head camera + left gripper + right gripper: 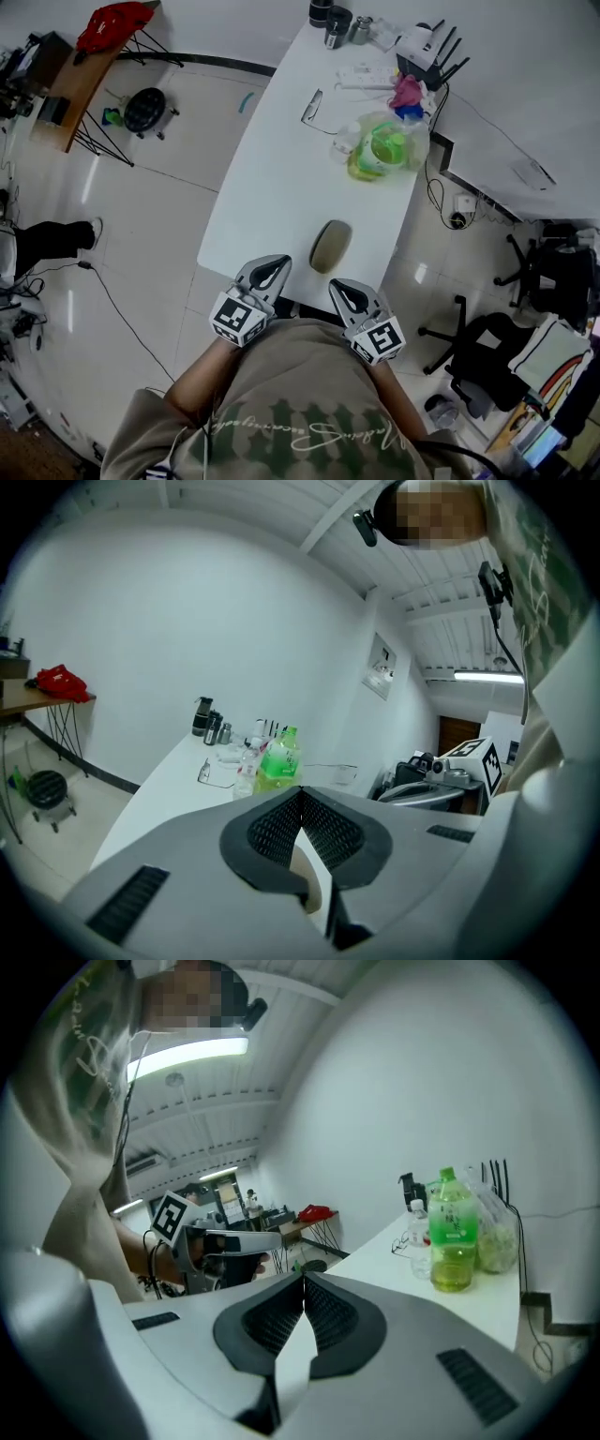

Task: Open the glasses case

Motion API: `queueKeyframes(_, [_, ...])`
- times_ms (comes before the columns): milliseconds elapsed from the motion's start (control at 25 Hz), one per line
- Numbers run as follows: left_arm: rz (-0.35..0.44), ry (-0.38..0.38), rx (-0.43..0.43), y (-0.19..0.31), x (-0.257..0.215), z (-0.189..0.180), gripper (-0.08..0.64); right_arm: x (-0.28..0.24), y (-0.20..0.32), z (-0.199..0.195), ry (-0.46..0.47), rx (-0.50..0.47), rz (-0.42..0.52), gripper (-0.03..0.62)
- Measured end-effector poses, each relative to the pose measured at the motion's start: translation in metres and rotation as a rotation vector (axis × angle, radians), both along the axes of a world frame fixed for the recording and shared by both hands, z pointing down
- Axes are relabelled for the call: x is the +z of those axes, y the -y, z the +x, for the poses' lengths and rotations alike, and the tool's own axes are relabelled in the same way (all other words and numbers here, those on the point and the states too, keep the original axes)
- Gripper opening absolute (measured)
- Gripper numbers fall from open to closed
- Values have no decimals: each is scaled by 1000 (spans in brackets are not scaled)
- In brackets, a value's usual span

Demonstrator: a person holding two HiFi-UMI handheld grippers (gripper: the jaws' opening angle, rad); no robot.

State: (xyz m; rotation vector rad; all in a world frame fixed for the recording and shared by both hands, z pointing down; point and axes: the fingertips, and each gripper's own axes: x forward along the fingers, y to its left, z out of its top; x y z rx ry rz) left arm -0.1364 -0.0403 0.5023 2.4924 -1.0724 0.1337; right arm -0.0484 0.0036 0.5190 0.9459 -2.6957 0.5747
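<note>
Glasses case (330,246) lies flat by the tabletop's (272,159) near edge, in easy reach, looks closed and untouched; left gripper (271,273) and right gripper (346,293) hang at that edge flanking it, both tongs pinched together on nothing, probably staged to steady and pry.

I see an office workroom: long white table (272,178), black swivel chair (483,349), white router with black antennas (419,44), thin black floor cable (122,309).
</note>
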Motion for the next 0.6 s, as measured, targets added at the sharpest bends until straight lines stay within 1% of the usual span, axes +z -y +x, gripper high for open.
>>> queueKeyframes(80, [-9, 15, -27, -3, 1, 6, 6, 11, -1, 12, 12, -9, -54, 9])
queueKeyframes(160, [-15, 27, -46, -6, 1, 12, 6, 25, 0, 21, 3, -18, -95, 11])
queueKeyframes(280, [-7, 48, -65, -6, -2, 15, 6, 49, 13, 35, 25, 51, -178, 16])
queueKeyframes(400, [-23, 51, -125, -7, 0, 8, 6, 89, 23, 44, 82, 139, -329, 158])
queueKeyframes(440, [-33, 48, -137, -8, 1, 7, 6, 105, 26, 45, 93, 168, -381, 232])
queueKeyframes(480, [-37, 47, -139, -7, 2, 7, 6, 122, 29, 46, 99, 198, -429, 270])
queueKeyframes(520, [-38, 49, -131, -8, 3, 9, 6, 139, 32, 47, 102, 229, -473, 291])
queueKeyframes(600, [-39, 56, -103, -11, 1, 14, 6, 172, 36, 51, 111, 283, -560, 295])
